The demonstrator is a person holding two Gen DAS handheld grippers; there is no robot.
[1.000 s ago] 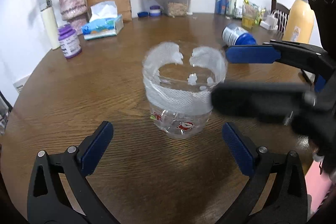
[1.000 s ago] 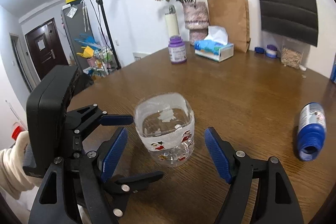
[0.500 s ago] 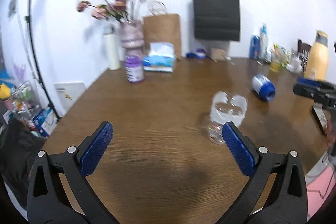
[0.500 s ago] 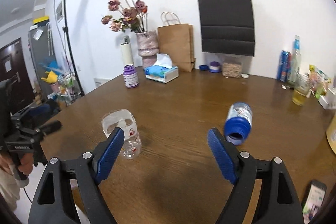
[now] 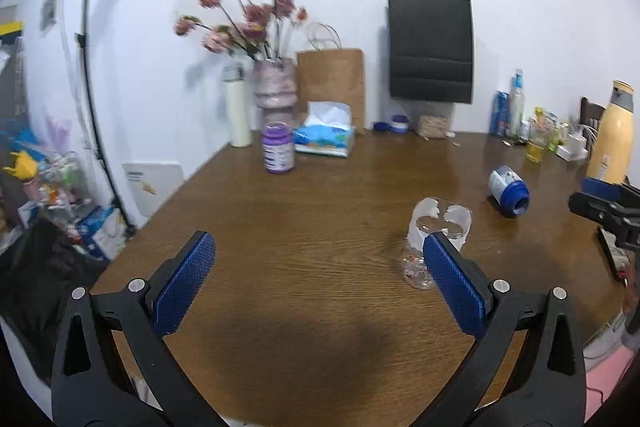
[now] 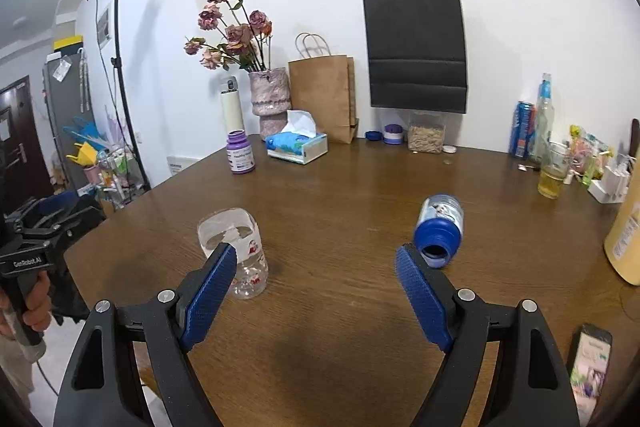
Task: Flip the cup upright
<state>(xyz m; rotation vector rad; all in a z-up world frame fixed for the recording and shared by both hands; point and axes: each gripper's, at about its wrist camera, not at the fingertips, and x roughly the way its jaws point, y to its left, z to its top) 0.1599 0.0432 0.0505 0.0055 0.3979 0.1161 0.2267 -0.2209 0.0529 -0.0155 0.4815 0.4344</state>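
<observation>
We see the clear plastic cup (image 6: 236,251) upright at lower left of the wooden table (image 6: 340,211). Our left gripper (image 5: 316,279) and right gripper (image 6: 316,287) both gape wide, holding nothing.

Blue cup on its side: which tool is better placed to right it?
Right. The blue cup lies just beyond the right tool, mouth toward it; from the left tool it lies farther, behind the clear cup.

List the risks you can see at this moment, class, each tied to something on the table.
1. The clear cup stands near the table edge; a stray bump from the open left gripper could push it off.
2. The blue bottle lies on its side, so it may roll if nudged.
3. The phone rests by the near edge beside the open right gripper.
</observation>
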